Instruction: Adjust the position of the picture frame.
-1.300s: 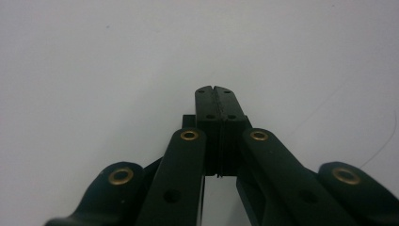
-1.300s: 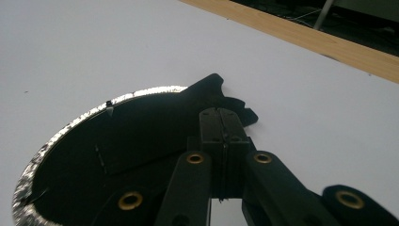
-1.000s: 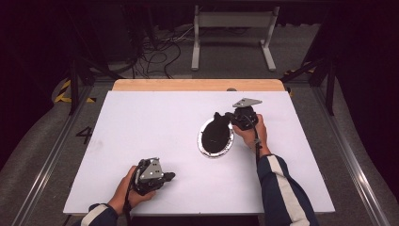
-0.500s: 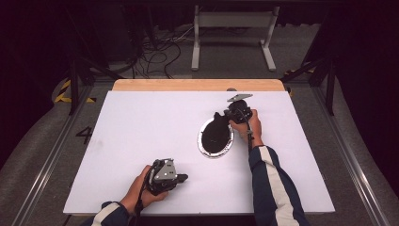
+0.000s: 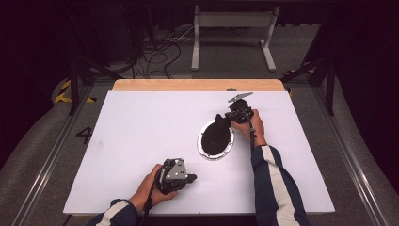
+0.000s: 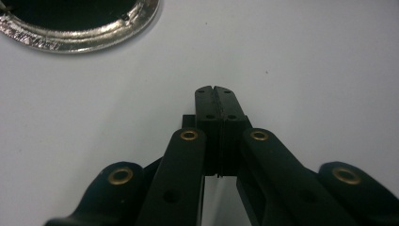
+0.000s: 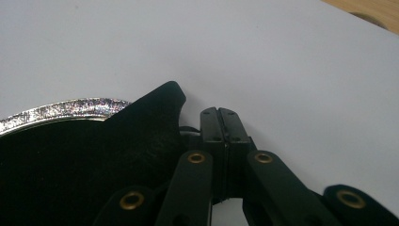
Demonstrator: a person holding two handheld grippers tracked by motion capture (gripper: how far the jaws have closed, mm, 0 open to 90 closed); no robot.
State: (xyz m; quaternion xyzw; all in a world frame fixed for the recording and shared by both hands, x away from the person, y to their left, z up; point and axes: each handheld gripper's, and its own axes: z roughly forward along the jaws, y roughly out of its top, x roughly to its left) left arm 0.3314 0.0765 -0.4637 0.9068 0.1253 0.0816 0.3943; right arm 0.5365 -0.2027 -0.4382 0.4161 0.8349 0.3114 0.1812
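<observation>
White surface (image 5: 141,141) carries a round silver-rimmed pan (image 5: 216,140) right of centre, a black cloth (image 5: 217,132) lying in it, one corner sticking out over the far rim. We judge the cloth soft, light and floppy; best pinched at that loose corner. Right hand-held gripper (image 5: 221,118) sits just beside the corner, jaws clenched, seemingly holding nothing. Left hand-held gripper (image 5: 193,178), near edge, also clenched and empty.
</observation>
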